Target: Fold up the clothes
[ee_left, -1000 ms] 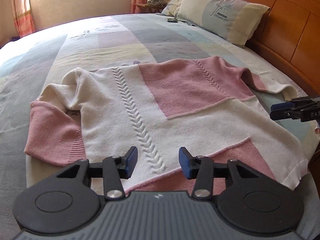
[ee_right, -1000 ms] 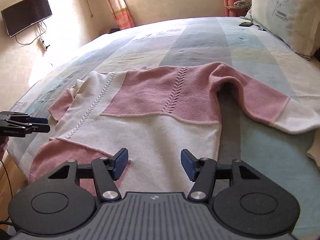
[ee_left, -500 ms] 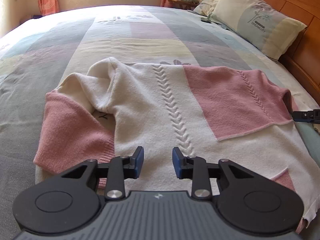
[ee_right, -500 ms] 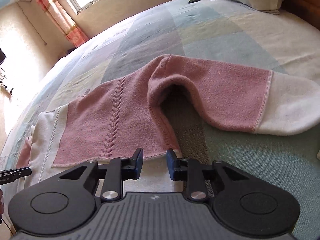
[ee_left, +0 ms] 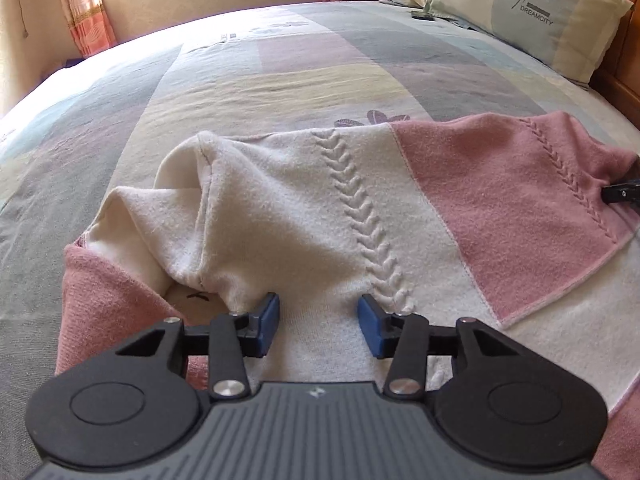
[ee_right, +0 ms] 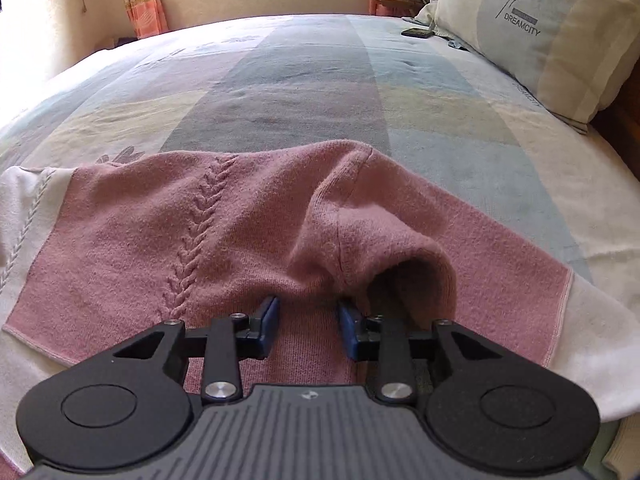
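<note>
Beyond the sweater [ee_left: 280, 216] the bed [ee_left: 280, 60] lies open toward the window wall, obstructed only at the right by the pillow [ee_right: 536, 36], a small dark object [ee_right: 417, 32] beside it, and the headboard [ee_left: 616, 88].

The pink-and-cream knitted sweater [ee_left: 328, 216] is running off the bottom and right edges of the left wrist view, its hem hiding behind the black gripper body. Only a black tip of the right gripper [ee_left: 622, 192] is poking in at that right edge, its jaws sitting out of view there. In the right wrist view, the cream cuff [ee_right: 592, 344] is getting cut off at the right. A small dark flat object [ee_right: 417, 32] is lying by the pillow [ee_right: 536, 28], too small to tell. The pillow itself is spilling past the frame.
</note>
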`<state>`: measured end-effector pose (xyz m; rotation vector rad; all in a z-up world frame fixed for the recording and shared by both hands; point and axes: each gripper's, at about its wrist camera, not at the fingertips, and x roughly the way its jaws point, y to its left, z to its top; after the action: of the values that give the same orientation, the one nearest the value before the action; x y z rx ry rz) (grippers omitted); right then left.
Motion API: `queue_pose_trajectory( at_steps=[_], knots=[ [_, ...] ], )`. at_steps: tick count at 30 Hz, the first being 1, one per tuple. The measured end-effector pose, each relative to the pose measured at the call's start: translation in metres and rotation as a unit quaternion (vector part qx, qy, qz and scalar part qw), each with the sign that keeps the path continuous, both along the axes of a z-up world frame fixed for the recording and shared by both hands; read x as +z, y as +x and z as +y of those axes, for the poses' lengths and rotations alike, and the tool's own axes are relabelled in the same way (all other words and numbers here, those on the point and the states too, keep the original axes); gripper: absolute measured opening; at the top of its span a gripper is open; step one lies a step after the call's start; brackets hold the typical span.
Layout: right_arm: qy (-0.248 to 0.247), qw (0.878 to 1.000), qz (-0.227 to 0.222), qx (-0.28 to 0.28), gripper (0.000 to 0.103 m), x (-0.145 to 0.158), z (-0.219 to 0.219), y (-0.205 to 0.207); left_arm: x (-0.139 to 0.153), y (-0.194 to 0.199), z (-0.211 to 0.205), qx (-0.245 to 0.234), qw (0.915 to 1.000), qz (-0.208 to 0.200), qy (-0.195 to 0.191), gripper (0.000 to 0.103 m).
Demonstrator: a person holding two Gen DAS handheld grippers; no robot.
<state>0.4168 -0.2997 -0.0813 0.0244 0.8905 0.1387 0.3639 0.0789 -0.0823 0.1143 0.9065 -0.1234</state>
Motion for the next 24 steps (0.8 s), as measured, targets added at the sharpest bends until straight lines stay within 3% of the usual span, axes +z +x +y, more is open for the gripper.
queue_pose_trajectory(
  at_steps=[3,5,6,9,12,15,18,20,24],
  knots=[
    [0.009,1.000,0.001,0.007,0.044,0.017,-0.002,-0.021,0.014,-0.034,-0.009,-0.040,0.9986,-0.023,0.025,0.047],
    [0.011,0.999,-0.015,0.028,0.062,0.031,-0.001,-0.052,0.020,-0.069,-0.018,-0.091,0.9949,-0.031,0.029,0.055],
    [0.017,0.999,-0.021,0.047,0.064,0.034,0.001,-0.072,0.019,-0.086,-0.023,-0.115,0.9924,-0.029,0.031,0.061],
    [0.029,0.996,-0.017,0.088,0.064,0.024,0.007,-0.130,0.007,-0.132,-0.035,-0.175,0.9836,-0.015,0.043,0.064],
    [-0.001,0.995,-0.002,0.096,0.067,-0.004,0.009,-0.179,-0.002,-0.171,-0.025,-0.150,0.9874,-0.024,0.044,0.069],
    [-0.006,0.996,-0.029,0.089,0.080,-0.011,-0.001,-0.227,-0.001,-0.194,0.003,-0.102,0.9948,0.005,0.005,0.076],
    [0.001,0.996,-0.023,0.087,0.082,-0.006,-0.004,-0.251,0.009,-0.203,0.008,-0.106,0.9938,0.008,0.032,0.076],
    [-0.002,0.996,-0.023,0.089,0.085,0.001,0.005,-0.253,0.022,-0.198,0.001,-0.106,0.9934,-0.018,0.040,0.076],
    [0.022,0.989,-0.069,0.132,0.089,0.023,0.047,-0.230,0.034,-0.174,-0.025,-0.125,0.9905,-0.056,0.005,0.079]
  ],
)
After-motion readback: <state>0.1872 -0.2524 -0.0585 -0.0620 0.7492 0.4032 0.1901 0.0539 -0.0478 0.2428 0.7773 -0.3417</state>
